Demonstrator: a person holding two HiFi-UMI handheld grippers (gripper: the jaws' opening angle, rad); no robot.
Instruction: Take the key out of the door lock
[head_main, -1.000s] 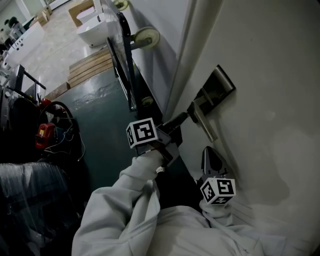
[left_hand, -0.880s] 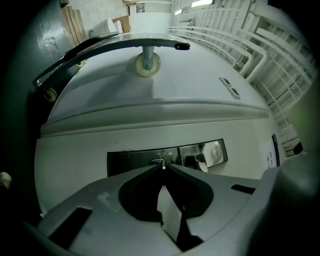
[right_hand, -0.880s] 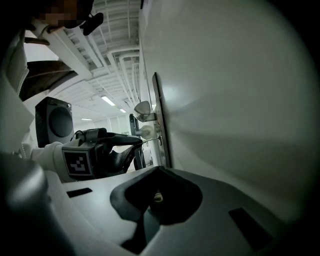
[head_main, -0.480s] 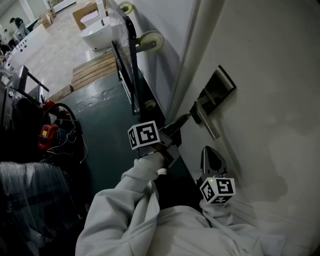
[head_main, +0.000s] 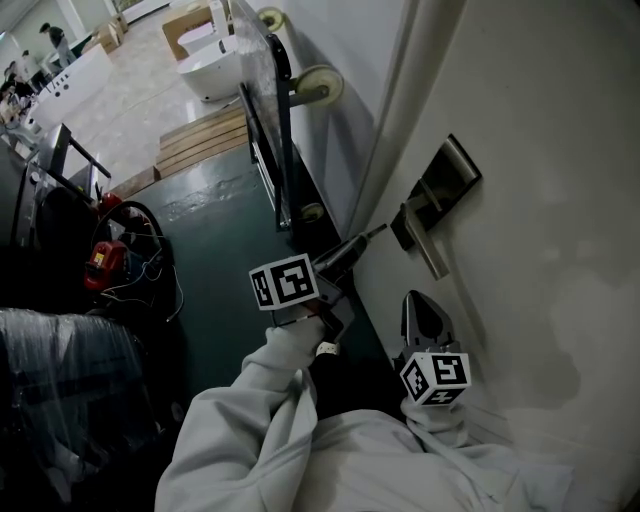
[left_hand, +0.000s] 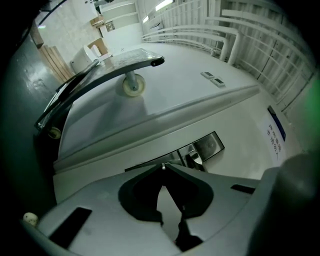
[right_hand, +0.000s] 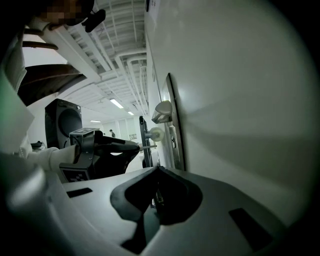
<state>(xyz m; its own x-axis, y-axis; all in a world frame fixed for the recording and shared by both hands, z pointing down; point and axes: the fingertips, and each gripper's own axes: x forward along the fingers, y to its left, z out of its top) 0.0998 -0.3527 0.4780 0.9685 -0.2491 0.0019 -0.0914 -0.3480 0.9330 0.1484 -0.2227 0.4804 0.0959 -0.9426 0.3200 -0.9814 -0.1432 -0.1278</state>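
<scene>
Key (head_main: 372, 233) is clamped in the tips of the left gripper (head_main: 358, 243), whose jaws are clenched on it; in the left gripper view only a small metal sliver shows at the closed tips. Key is seen out of the lock, its tip pointing toward 2 o'clock at the lock plate (head_main: 450, 175), with a small gap between tip and plate. The gap is confirmed in the right gripper view, where the key is seen sticking out of the left gripper toward 3 o'clock, short of the plate edge.

Right gripper (head_main: 418, 300) is held at 5 o'clock from the key, close along the door (head_main: 540, 200), jaws pressed together with nothing gripped. Door handle (head_main: 428, 248) hangs from the plate toward 5 o'clock, between the two grippers, touched by neither.

No obstruction is seen between key and plate.

Other things:
- A metal frame (head_main: 284, 120) with a clear sheet is parked against the wall at 11 o'clock from the key. A pale wheel (head_main: 322, 84) is fixed at its side.
- Wooden boards (head_main: 205, 140) are laid on the green floor (head_main: 220, 250) at 10 o'clock. A white basin (head_main: 215, 70) is set beyond them.
- A red object (head_main: 105, 265) with tangled cables is seen at 9 o'clock.
- A plastic-wrapped bundle (head_main: 60, 380) is seen at 8 o'clock.
- Grey sleeves (head_main: 270, 400) fill the 6 o'clock edge.
</scene>
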